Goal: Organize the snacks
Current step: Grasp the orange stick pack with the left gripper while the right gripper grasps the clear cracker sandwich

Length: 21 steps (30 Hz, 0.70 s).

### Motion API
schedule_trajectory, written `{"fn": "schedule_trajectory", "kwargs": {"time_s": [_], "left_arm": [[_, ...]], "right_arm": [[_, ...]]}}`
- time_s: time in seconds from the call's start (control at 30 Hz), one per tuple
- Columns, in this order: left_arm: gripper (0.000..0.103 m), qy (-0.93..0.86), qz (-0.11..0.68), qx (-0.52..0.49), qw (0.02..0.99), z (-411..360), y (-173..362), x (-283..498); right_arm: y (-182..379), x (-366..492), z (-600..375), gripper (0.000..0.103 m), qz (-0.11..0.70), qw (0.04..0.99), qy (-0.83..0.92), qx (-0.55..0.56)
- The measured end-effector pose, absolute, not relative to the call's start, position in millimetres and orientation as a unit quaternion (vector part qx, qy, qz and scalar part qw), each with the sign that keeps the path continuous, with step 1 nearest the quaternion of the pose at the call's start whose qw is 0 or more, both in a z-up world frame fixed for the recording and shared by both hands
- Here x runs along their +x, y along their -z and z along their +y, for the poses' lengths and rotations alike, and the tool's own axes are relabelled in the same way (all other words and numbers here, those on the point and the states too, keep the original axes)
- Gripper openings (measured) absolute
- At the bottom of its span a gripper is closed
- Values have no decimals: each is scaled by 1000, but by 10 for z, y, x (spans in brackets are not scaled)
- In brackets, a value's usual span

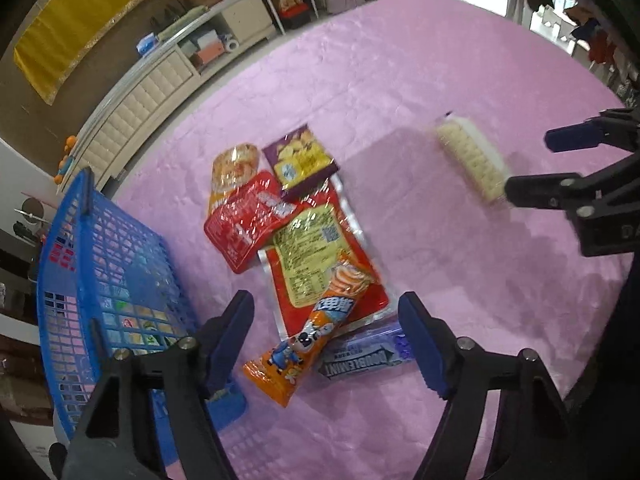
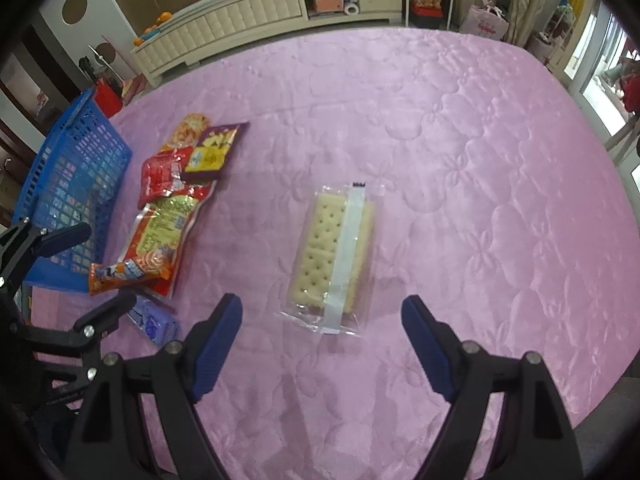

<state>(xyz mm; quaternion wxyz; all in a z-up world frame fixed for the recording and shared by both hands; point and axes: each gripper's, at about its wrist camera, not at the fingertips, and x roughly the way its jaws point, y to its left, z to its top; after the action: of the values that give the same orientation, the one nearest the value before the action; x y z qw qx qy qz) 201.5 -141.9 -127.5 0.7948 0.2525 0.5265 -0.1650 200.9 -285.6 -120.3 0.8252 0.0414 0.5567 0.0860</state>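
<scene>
A pile of snacks lies on the pink quilted cover: an orange tube pack, a Doublemint gum pack, a large red pouch, a small red packet and a purple packet. My left gripper hangs open just above the orange tube and the gum, its pads apart from both. A clear pack of crackers lies alone to the right. Over its near end my right gripper stands open, not touching it.
A blue mesh basket stands left of the pile, with a few packets showing through its wall. Bare pink cover stretches right of and beyond the crackers. A cream cabinet lines the far wall past the cover's edge.
</scene>
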Motion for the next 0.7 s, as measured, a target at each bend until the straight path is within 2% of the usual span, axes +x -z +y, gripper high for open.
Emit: {"fn": "schedule_trajectory", "kwargs": {"time_s": [0.17,0.47,0.53,0.63,0.7], "left_arm": [[64,163,543,260,782,-1398,1426,2093],[34,179,578,244,758,-1317,1551,2073],[21,177,584,233,757,-1291,1544,2051],[13,179,585,219,760,-1244,1495,2036],[12,181,583,206,765,-1225,1450,2012]], "right_arm": [[1267,2042,-2863,85,563,821,-82,45],[1221,2009,-2857,85,565,821,-73,41],[1186,1989,-2847,85,564,821,-74,40],[1130,1970,-2832,85,561,824,-72,36],[1102,1977,-2825,85,560,825,-69,37]]}}
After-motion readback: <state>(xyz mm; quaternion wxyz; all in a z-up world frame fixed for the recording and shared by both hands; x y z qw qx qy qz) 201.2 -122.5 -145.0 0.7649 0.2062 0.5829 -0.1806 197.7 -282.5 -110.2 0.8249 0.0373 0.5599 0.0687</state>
